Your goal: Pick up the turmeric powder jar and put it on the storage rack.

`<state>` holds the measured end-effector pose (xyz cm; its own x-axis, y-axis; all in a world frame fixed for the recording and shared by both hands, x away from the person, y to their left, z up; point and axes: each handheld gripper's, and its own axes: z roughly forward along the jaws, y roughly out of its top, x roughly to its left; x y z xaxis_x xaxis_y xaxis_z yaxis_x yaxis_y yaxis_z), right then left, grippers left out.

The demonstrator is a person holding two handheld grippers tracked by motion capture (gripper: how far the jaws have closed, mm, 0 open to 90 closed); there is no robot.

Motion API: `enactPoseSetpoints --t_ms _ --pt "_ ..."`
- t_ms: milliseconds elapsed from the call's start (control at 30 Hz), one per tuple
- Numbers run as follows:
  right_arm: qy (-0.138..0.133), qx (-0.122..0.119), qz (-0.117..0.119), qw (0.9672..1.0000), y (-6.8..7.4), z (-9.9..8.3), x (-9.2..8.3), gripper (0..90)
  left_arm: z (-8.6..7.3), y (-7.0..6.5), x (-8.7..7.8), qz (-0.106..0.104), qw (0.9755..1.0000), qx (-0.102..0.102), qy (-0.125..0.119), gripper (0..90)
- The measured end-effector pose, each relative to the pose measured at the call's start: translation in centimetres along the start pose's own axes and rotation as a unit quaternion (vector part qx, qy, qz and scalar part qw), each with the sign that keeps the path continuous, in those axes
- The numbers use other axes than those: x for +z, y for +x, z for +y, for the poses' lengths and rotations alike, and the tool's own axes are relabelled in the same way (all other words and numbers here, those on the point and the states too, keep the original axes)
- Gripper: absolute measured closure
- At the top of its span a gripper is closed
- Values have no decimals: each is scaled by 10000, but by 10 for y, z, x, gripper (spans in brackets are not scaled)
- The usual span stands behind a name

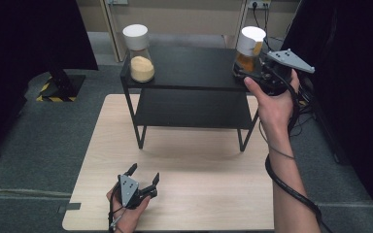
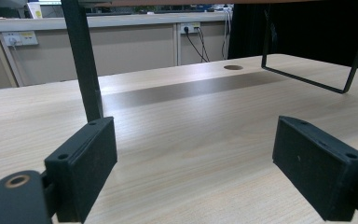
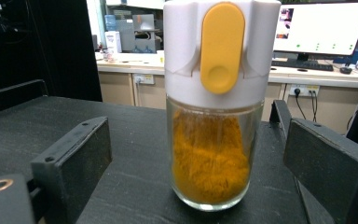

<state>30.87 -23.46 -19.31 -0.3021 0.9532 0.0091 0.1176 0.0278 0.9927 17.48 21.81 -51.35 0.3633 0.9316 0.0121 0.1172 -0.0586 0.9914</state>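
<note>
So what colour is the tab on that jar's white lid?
Yellow-orange tab on the jar; the right gripper view shows it best.

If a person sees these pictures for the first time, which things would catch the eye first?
Probably the glass jar of orange powder with its white and yellow lid, standing upright at the right end of the black shelf, between the open jaws of the right gripper, which do not touch it. Next, the second jar with pale yellow powder at the shelf's left end. The left gripper rests open, low over the wooden table.
</note>
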Motion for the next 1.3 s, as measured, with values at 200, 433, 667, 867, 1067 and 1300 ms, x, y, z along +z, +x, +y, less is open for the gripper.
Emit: enactPoseSetpoints --t_ms 200,433,667,867,1067,1300 --pt "-11 46 35 10000 -2 -6 -7 80 0 0 0 0 10000 1 5 133" --pt "-54 -13 84 9999 -3 -14 -18 80 0 -1 0 -1 10000 10 11 133" --pt "-70 -34 119 9999 -4 -23 -24 80 0 -1 0 3 10000 12 5 133" --pt "-73 -52 150 9998 -5 -29 -29 80 0 -1 0 3 10000 21 10 133" --pt "-41 -82 186 9998 -4 -35 -32 80 0 -1 0 2 10000 26 12 133" --pt "6 -116 242 9996 -3 -47 -35 80 0 -1 0 7 10000 31 8 134"
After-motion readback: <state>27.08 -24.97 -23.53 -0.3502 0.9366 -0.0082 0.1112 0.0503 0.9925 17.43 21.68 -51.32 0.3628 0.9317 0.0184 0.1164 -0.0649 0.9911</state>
